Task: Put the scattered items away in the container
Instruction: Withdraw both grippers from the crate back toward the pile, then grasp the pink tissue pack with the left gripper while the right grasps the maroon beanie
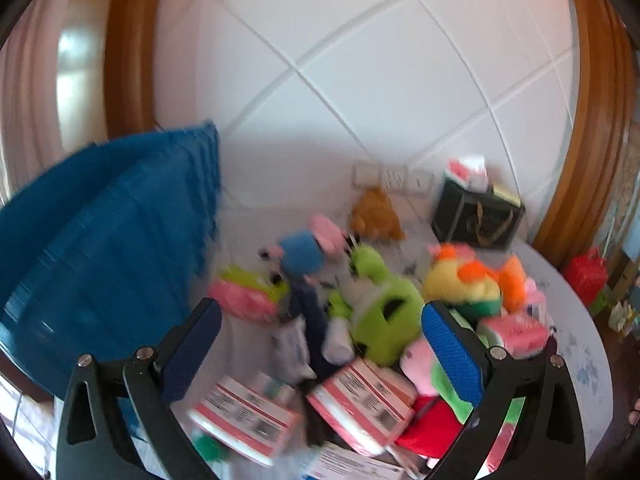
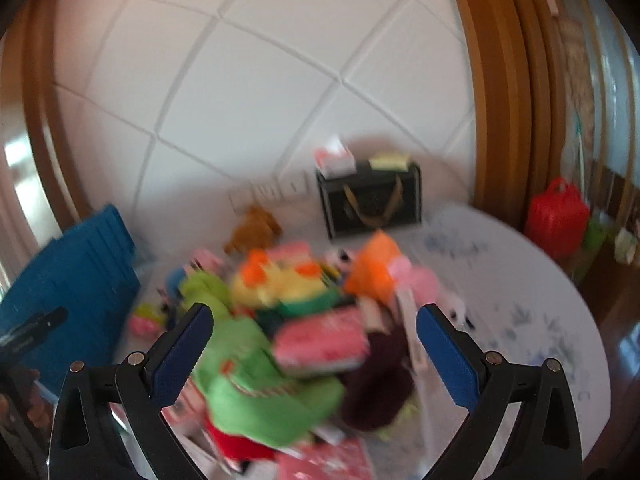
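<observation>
A blurred heap of soft toys and packets lies on a white round table [image 1: 576, 344]. In the left wrist view I see a green plush [image 1: 384, 316], a yellow and orange plush [image 1: 464, 280], a blue and pink toy [image 1: 304, 252] and pink-and-white packets [image 1: 360, 396]. A blue crate [image 1: 100, 240] stands at the left; it also shows in the right wrist view [image 2: 80, 272]. My left gripper [image 1: 320, 344] is open and empty above the heap. My right gripper [image 2: 316, 340] is open and empty over a green plush [image 2: 248, 380] and a pink packet [image 2: 320, 344].
A dark gift bag [image 1: 476, 216] with boxes in it stands at the back by the tiled wall, with a brown plush [image 1: 376, 216] beside it. A red basket [image 2: 556, 216] sits beyond the table's right edge. Wooden frames flank the wall.
</observation>
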`<action>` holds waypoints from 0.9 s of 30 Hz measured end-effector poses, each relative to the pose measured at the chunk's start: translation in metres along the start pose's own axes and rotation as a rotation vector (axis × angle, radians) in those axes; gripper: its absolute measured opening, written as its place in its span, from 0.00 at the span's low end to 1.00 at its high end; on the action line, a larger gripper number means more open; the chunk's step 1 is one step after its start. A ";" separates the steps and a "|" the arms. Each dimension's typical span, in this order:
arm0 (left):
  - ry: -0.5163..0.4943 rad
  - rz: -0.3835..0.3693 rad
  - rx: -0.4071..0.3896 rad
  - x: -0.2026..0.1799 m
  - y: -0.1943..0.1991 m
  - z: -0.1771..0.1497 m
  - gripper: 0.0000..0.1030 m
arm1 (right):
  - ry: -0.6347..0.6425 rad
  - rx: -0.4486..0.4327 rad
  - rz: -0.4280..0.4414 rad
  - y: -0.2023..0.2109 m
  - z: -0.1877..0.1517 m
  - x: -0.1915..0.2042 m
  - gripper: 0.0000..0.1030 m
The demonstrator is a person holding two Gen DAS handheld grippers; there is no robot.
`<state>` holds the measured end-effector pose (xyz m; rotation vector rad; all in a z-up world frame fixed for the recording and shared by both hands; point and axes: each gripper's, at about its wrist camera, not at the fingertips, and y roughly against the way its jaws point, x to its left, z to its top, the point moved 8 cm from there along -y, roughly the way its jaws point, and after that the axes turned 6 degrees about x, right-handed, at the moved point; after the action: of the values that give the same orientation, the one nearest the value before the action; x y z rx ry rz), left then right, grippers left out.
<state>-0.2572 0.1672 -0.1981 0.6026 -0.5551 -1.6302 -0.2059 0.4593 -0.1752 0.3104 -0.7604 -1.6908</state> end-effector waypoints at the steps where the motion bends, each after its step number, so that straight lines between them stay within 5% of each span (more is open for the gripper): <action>1: 0.005 0.018 0.028 -0.005 -0.009 -0.011 0.99 | 0.002 0.026 -0.002 -0.007 -0.007 -0.010 1.00; 10: 0.000 0.151 0.198 0.000 -0.049 -0.092 0.99 | -0.028 0.258 0.027 -0.070 -0.086 -0.047 1.00; 18: 0.051 0.244 0.296 0.071 -0.054 -0.141 0.96 | 0.025 0.297 0.137 -0.086 -0.119 0.013 1.00; 27: 0.008 0.183 0.393 0.079 -0.084 -0.174 0.89 | -0.033 0.359 0.018 -0.088 -0.153 0.008 1.00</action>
<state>-0.2131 0.0969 -0.3898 0.8205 -0.9090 -1.3535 -0.1874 0.4111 -0.3440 0.5236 -1.0896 -1.5409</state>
